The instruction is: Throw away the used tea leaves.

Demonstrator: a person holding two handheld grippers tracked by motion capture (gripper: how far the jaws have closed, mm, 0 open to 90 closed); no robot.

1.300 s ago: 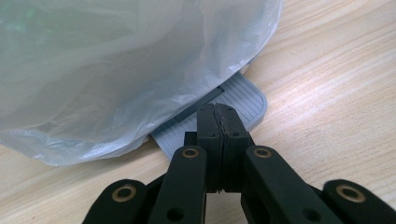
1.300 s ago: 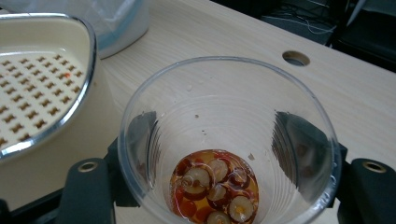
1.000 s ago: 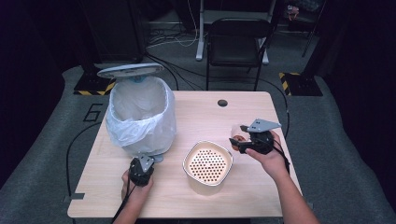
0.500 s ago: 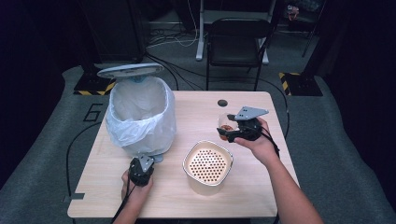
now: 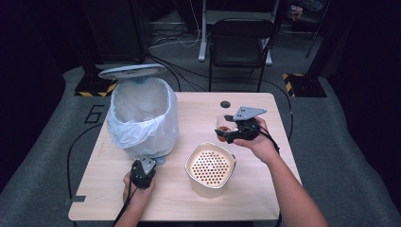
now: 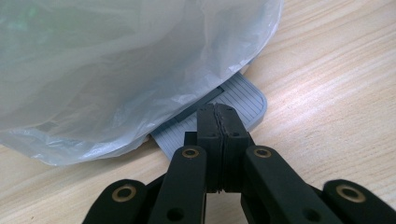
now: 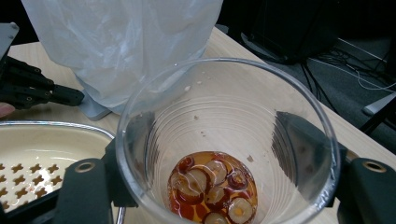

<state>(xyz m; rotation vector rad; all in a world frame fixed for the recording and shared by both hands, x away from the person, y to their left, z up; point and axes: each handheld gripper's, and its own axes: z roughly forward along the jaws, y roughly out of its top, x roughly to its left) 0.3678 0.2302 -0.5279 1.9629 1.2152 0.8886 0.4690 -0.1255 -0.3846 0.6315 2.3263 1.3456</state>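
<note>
Meanwhile, a clear plastic cup [image 7: 224, 140] of fruit dregs is pinched by the right tongs [image 5: 231, 130].
Emptying is judged undone; the left tongs [image 6: 218, 135] are pressed together on the pedal [image 6: 243, 100] at 7 o'clock of the bin [image 5: 142, 118].

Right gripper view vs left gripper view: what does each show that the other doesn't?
Right gripper view alone: a clear cup between the right gripper's jaws, brown liquid with round slices at its bottom, and a perforated cream strainer. Left gripper view alone: shut jaws resting on the bin's grey foot pedal. Both: the white bin bag and the wooden table.

Clear cup [image 7: 224, 140] w/ liquid in jaws, bin bag [image 7: 121, 42] behind
</note>
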